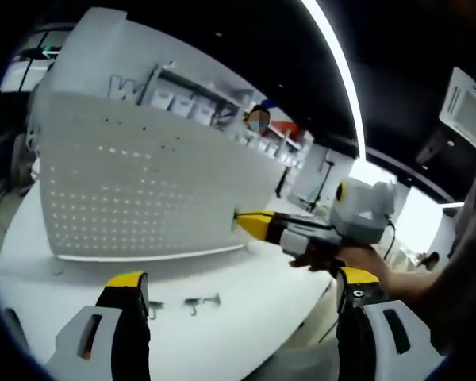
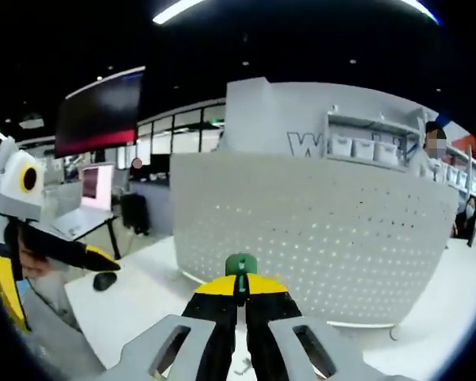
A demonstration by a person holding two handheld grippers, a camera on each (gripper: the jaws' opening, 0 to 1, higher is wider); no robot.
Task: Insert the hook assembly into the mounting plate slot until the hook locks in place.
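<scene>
The mounting plate is a white perforated pegboard (image 1: 143,186) standing upright on a white table (image 1: 246,325). It also shows straight ahead in the right gripper view (image 2: 317,238). My right gripper (image 2: 239,284) is shut on the hook assembly, whose green top (image 2: 241,264) sticks out between the yellow tips. In the left gripper view the right gripper (image 1: 250,223), held by a hand, has its tip at the pegboard's right edge. My left gripper (image 1: 242,278) is open, its jaws wide apart above the table and nothing between them.
Two small metal hooks (image 1: 202,302) (image 1: 155,306) lie loose on the table in front of the pegboard. One of the left gripper's black, yellow-tipped fingers (image 2: 75,251) reaches in from the left. Shelves with white bins (image 2: 365,143) and desks with monitors stand behind.
</scene>
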